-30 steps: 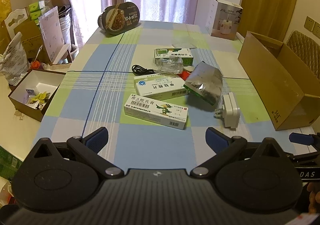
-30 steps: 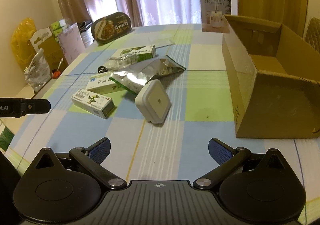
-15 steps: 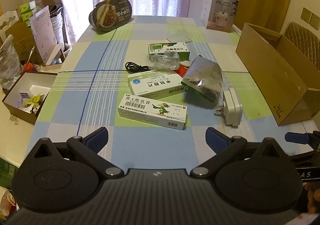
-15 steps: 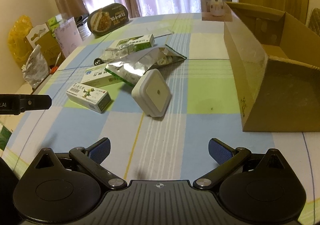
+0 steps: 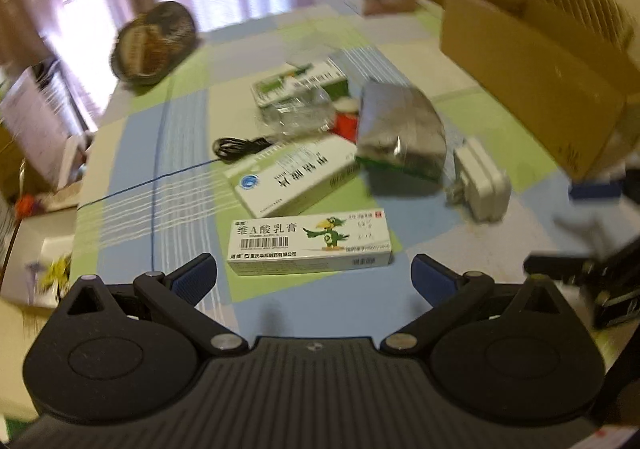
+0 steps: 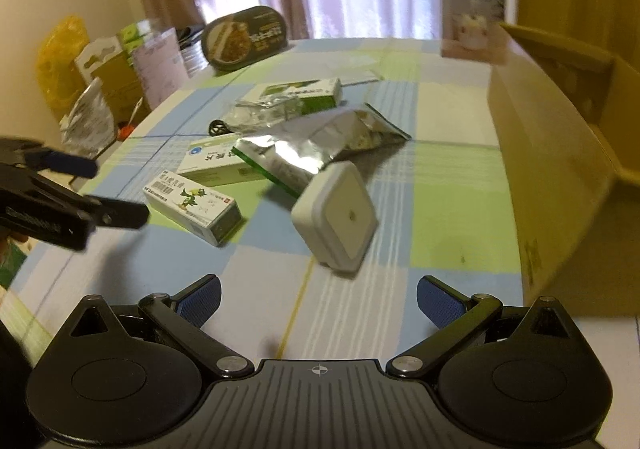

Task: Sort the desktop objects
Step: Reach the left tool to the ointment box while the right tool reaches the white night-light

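My left gripper (image 5: 314, 279) is open just in front of a white ointment box with a green bird (image 5: 310, 241). Behind that box lie a larger white medicine box (image 5: 296, 177), a silver foil bag (image 5: 402, 133), a white plug adapter (image 5: 482, 181), a crumpled clear wrapper (image 5: 298, 115) and a green-and-white box (image 5: 298, 83). My right gripper (image 6: 318, 299) is open and empty, a short way in front of the plug adapter (image 6: 338, 215). The ointment box (image 6: 192, 207) and foil bag (image 6: 316, 145) lie to its left. The left gripper (image 6: 72, 189) shows at the left edge.
An open cardboard box (image 6: 560, 153) stands on the table's right side, also visible as the cardboard box (image 5: 532, 73). A dark oval food tub (image 6: 244, 37) and a white product box (image 6: 472, 17) stand at the far end. A black cable (image 5: 236, 147) lies by the medicine boxes. Clutter sits beyond the checked tablecloth (image 6: 440, 185) on the left.
Both grippers have moved forward toward the pile. The left one has closed in on the ointment box, the right one on the plug adapter. Both stay open.
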### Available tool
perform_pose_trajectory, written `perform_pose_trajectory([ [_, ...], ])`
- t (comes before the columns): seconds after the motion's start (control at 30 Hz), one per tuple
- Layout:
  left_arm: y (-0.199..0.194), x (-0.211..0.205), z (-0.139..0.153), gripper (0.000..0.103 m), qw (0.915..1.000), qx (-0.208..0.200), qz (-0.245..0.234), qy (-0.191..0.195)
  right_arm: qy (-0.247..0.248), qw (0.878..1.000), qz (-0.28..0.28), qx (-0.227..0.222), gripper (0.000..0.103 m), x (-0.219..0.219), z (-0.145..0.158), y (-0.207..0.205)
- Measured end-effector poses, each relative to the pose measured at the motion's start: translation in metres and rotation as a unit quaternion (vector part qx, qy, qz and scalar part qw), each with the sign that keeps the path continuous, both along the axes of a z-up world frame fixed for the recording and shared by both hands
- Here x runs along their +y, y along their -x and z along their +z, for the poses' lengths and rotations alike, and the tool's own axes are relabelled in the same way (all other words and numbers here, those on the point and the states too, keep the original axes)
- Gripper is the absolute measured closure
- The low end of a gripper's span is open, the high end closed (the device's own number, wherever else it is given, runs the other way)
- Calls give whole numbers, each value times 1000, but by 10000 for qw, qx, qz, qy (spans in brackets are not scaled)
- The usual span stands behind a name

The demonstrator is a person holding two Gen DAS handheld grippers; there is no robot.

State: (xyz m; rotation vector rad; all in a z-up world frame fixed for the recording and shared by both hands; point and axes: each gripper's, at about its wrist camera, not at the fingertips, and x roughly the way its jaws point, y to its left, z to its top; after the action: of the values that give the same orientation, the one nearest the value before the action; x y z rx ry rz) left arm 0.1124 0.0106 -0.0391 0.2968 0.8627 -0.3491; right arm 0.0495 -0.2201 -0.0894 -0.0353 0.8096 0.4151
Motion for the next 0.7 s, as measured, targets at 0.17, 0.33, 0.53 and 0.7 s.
perform_pose_trajectory([
  [0.17,-19,4,-21,1,9994,117,-309,-64,333,9985,381,-207,2,6,-7,-16],
  [0.33,-42,14,-37,1,9993,200,-308,-110,468,9970,582,-202,2,3,-16,-34],
  [0.53,-62,25,-50,1,9974,373,-513,337,537,9963,644,-193,2,1,-22,-46],
  [0.7,-57,20,-50,1,9943,540,-824,399,520,9964,644,-174,2,1,-25,-48],
])
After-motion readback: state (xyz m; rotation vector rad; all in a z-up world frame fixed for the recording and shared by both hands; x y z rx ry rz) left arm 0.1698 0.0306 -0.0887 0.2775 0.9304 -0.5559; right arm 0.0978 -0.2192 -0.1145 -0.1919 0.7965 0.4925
